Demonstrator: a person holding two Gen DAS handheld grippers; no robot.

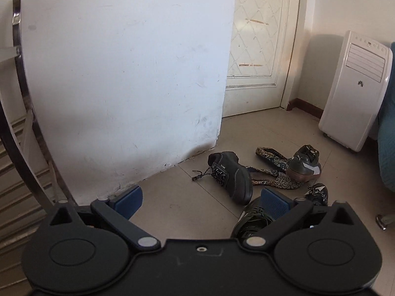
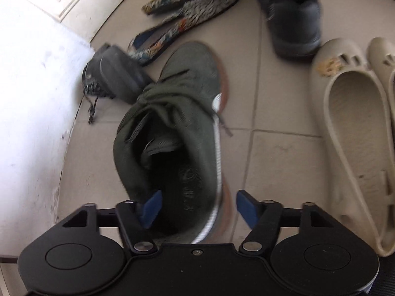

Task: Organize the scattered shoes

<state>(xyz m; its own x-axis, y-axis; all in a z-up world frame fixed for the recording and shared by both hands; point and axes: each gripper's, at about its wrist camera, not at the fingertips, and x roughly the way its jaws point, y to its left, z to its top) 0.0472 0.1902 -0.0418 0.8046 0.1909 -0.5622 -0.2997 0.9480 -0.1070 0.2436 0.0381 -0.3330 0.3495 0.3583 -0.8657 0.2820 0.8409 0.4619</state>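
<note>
- Shoes lie scattered on the tiled floor (image 1: 172, 192) near the corner of a white wall (image 1: 123, 74), most of them in no order, so I judge that most of the sorting is left.
- The white cooling unit (image 1: 355, 93) stands far right by the door and has no part in the task.
- A pair of beige slip-on shoes (image 2: 355, 128) lies at the right in the right wrist view, side by side and pointing the same way. This pair already looks arranged; who arranged it, the pictures cannot say.
- The olive green sneaker (image 2: 172, 133) is directly in front of the right hand-held gripper (image 2: 197, 206). Its blue fingers are apart, one inside the heel opening and one outside the sole edge, not clamped yet. The picture is a little blurred.
- A dark grey shoe (image 1: 232, 175) lies on its side near the wall, laces loose; another dark shoe (image 2: 291, 17) is further away.
- A second green sneaker (image 1: 305, 164) stands far right, well apart from its partner.
- Two patterned flat slippers (image 2: 187, 12) lie crossed between the sneakers.
- The left hand-held gripper (image 1: 200, 202) hovers above the floor, fingers wide apart, holding nothing.
</note>
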